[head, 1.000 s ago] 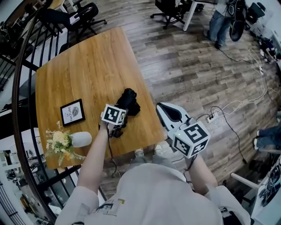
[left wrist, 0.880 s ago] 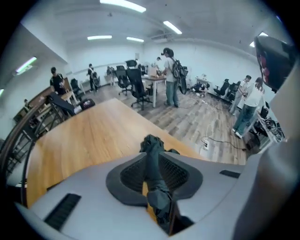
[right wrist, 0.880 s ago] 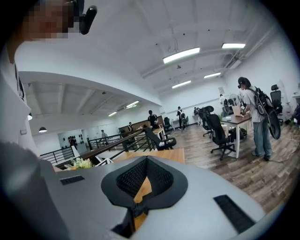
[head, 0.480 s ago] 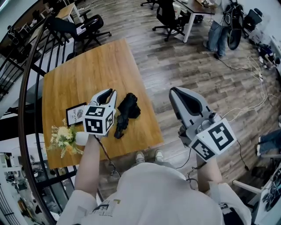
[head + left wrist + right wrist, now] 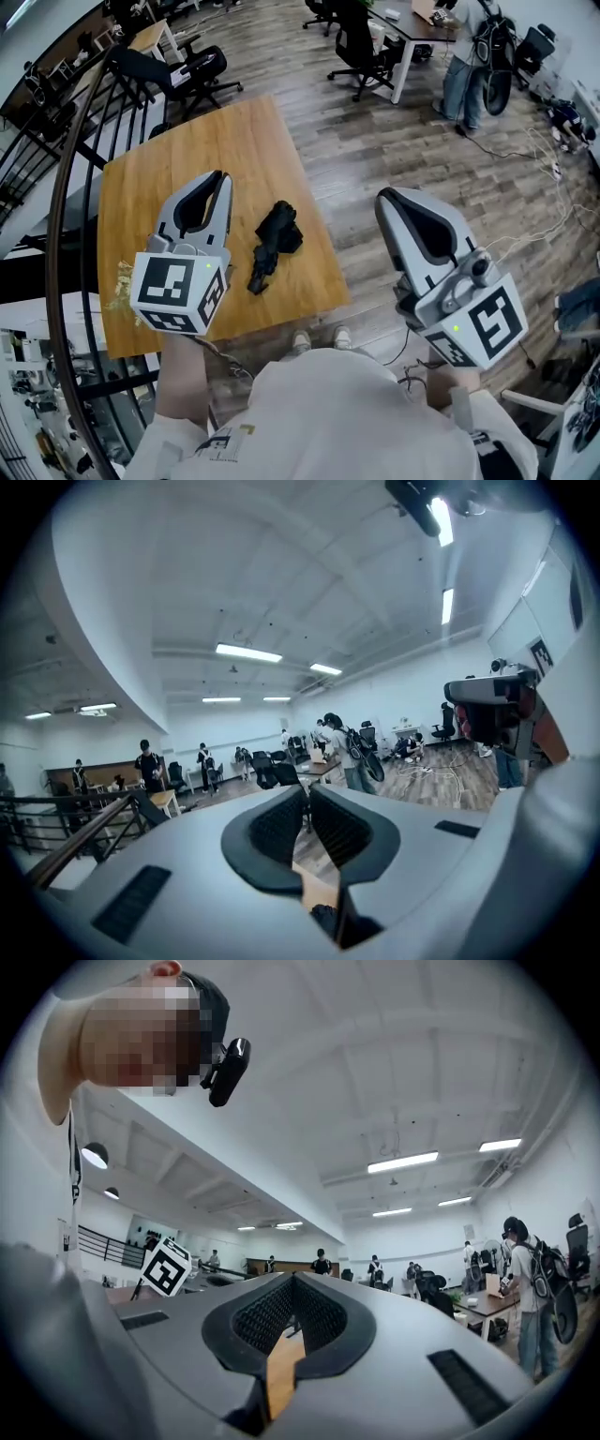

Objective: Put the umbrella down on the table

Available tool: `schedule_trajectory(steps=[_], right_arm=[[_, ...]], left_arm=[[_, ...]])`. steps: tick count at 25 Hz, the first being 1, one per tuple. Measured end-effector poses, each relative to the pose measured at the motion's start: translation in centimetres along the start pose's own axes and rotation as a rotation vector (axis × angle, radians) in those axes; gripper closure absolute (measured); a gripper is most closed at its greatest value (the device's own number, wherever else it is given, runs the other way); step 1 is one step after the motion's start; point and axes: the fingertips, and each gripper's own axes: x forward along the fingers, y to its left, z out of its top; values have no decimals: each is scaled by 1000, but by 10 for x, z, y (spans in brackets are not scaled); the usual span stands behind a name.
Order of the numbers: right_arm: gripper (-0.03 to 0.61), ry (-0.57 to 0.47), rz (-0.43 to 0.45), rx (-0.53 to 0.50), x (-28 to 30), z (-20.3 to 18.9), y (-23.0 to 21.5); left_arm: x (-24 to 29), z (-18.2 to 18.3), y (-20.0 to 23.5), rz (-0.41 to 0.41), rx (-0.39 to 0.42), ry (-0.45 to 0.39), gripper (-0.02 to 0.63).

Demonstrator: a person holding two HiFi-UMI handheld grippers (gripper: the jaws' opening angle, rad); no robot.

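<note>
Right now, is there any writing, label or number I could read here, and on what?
No readable words or numbers in any view.
Left cube: black-and-white square pattern, no letters.
Right cube: the same.
Print on the person's shirt: too small to read.

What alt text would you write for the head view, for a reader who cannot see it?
A folded black fabric umbrella lies untouched on a square wooden table, near its edge. In the foreground the person holds up the left tongs, which have just been closing on nothing, and the right tongs, shut and empty.
</note>
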Motion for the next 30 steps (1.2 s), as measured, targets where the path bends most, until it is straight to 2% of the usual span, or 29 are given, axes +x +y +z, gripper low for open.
schedule_trajectory(steps=[4, 9, 11, 14, 23, 30], right_arm=[[552, -25, 3, -15, -15, 13, 14], [551, -48, -3, -5, -30, 18, 20], [552, -43, -5, 1, -33, 15, 24], [552, -19, -8, 9, -33, 6, 31], [552, 106, 18, 36, -26, -46, 54], [552, 129, 27, 79, -17, -63, 61]], left_arm=[[-36, 27, -6, 24, 16, -86, 581], [-66, 38, -27, -22, -11, -128, 584], [-74, 35, -31, -26, 4, -133, 584], [-83, 22, -32, -15, 39, -112, 584], [-93, -36, -43, -33, -9, -12, 592], [-94, -52, -42, -33, -13, 26, 594]])
